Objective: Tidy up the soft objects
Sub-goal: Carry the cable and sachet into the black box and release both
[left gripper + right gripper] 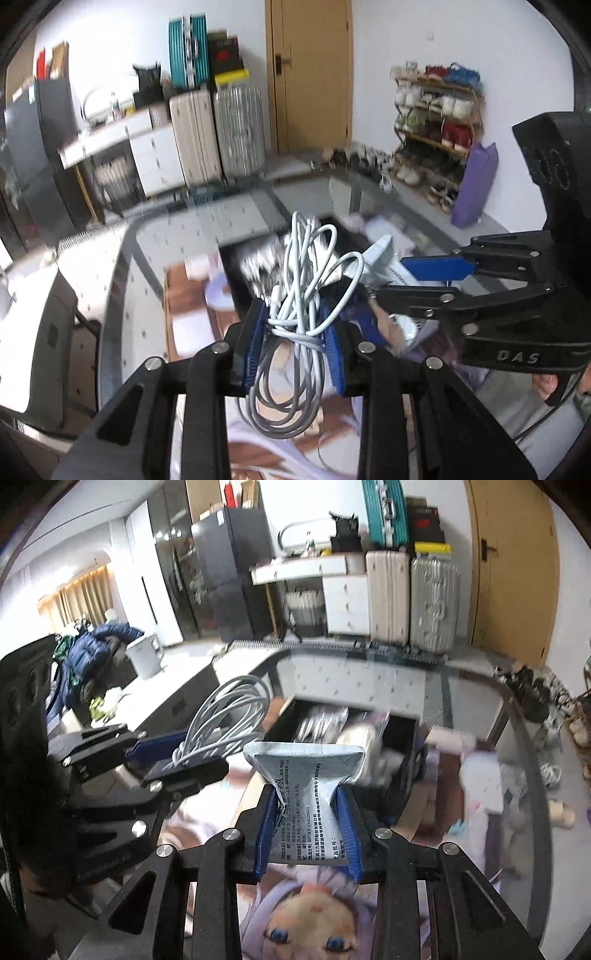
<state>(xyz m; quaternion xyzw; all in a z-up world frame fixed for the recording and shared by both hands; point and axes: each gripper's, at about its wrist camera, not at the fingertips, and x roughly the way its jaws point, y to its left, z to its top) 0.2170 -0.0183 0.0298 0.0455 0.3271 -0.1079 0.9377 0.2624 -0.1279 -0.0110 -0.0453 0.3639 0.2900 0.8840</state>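
Over on your left, the left tongs are clenched tight on a bundled white cable, the blue pads pinching the coil at its waist. Loops spill out above the pads and more hang down below them, so the cable is up in the air, clear of the counter underneath. In the right wrist view you can see that same coil fanning up and away from the tongs, over the counter's left part.

Beyond the cable sits a black bin, open at the top, with blurred silvery and pale packets inside; what they are, you can't tell.

Moving right, your right tongs are grasping a silver sachet printed with small dark text. The blue pads squeeze its lower half into a narrow neck, and the top edge flares out wide above them. It's lifted too, hanging in front of the bin's near wall rather than in it.

Below both tongs lies a mat printed with a cartoon figure, lilac hair and blue eyes.

In the left wrist view the two tongs sit just beside each other, the sachet poking out right next to the cable.
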